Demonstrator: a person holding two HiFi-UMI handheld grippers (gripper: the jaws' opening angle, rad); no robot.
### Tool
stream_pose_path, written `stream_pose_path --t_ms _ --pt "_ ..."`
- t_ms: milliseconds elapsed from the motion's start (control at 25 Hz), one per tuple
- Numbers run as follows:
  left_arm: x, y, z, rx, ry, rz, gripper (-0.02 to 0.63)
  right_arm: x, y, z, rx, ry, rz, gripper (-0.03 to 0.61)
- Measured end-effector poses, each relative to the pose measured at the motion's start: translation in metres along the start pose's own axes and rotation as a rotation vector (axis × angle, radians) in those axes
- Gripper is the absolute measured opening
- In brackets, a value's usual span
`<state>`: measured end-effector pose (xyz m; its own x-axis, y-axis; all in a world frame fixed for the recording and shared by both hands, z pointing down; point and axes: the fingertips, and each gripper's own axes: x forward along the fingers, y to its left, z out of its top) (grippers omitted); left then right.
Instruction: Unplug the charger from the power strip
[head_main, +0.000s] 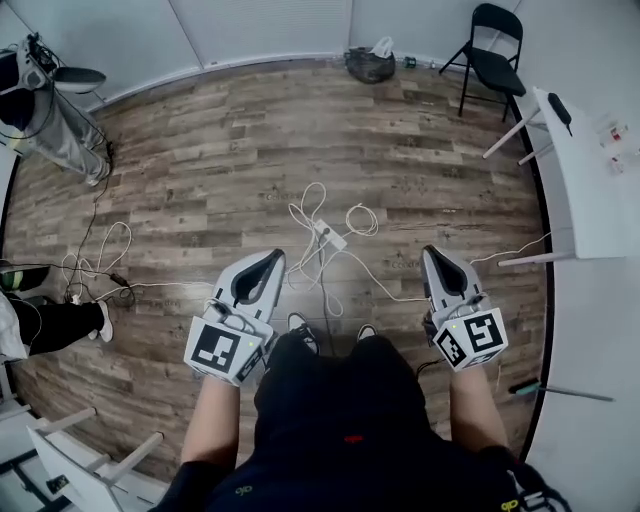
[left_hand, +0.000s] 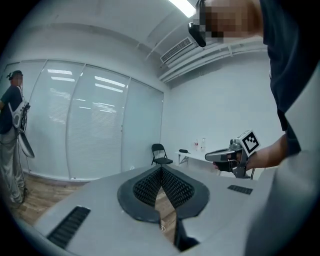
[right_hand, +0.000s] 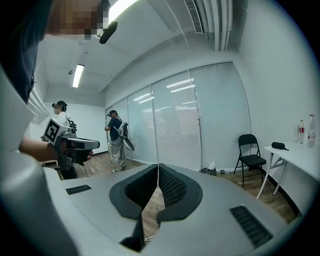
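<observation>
L gripper (head_main: 276, 257) + R gripper (head_main: 430, 251) closed; 1 pwr strip (head_main: 329, 235)

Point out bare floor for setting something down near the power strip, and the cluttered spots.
Bare: the wide floor between the power strip and the bag by the far wall. Crowded: white cables loop all round the strip, one runs right toward the table, and a cable tangle lies at left.
</observation>
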<state>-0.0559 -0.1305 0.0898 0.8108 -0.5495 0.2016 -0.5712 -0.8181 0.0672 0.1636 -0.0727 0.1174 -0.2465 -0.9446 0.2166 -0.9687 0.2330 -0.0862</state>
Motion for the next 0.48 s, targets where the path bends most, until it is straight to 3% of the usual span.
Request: stream_pose_path --t_ms 200,480 --pt "0.005 0.054 -0.034 -0.023 0.056 -0.005 0.02 0.049 0.01 -0.038 -0.003 0.077 -0.009 0.023" --pt "0.076 0.07 -0.117 -0.022 0.146 -0.005 0.02 0.124 -0.035 -0.139 -0.081 0.205 0.023 0.023"
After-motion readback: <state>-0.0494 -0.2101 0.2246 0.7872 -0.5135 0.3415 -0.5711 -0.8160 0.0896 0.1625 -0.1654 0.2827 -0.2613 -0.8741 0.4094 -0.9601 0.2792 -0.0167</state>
